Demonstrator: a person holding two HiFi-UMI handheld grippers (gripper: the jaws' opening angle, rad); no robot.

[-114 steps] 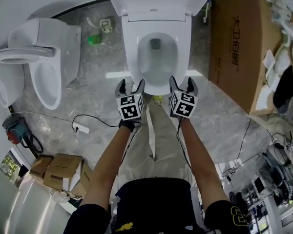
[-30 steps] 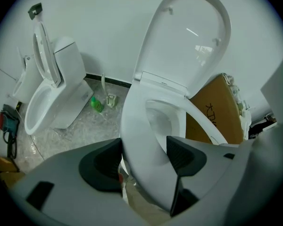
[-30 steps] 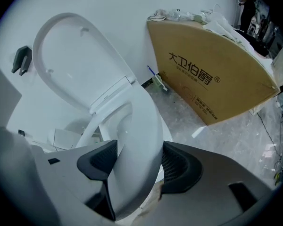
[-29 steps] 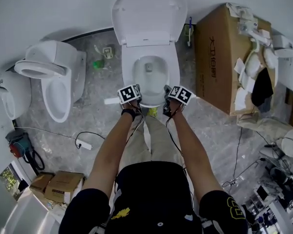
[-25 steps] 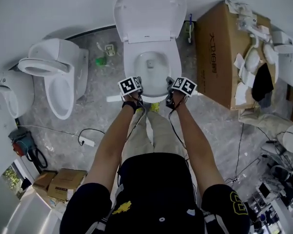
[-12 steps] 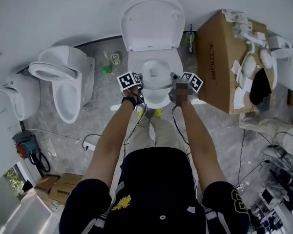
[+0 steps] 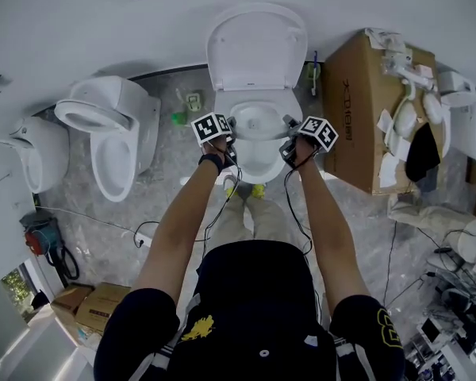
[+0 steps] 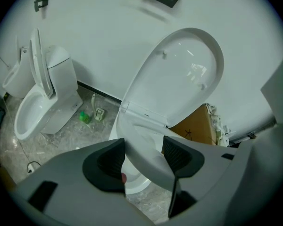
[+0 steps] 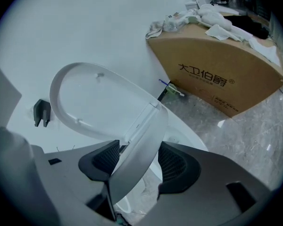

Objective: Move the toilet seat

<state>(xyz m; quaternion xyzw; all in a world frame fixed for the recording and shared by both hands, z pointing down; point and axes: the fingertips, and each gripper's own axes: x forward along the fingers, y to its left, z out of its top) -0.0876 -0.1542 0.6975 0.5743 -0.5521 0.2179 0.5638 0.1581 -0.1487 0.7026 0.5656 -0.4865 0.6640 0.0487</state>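
Left tongs (image 7: 228, 122) and right tongs (image 7: 289, 123), both just narrowed, each clamp a side rim of the seat (image 9: 140, 147), tilted above the bowl (image 7: 258, 155), lid (image 7: 256, 50) upright behind.

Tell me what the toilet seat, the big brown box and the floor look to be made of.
The toilet seat: probably moulded plastic, glossy white; it is thin and smooth with soft highlights.
The brown box: cardboard, matte; dull brown faces with printed characters.
The floor: polished stone or stone-look tile; grey veining and bright reflections.
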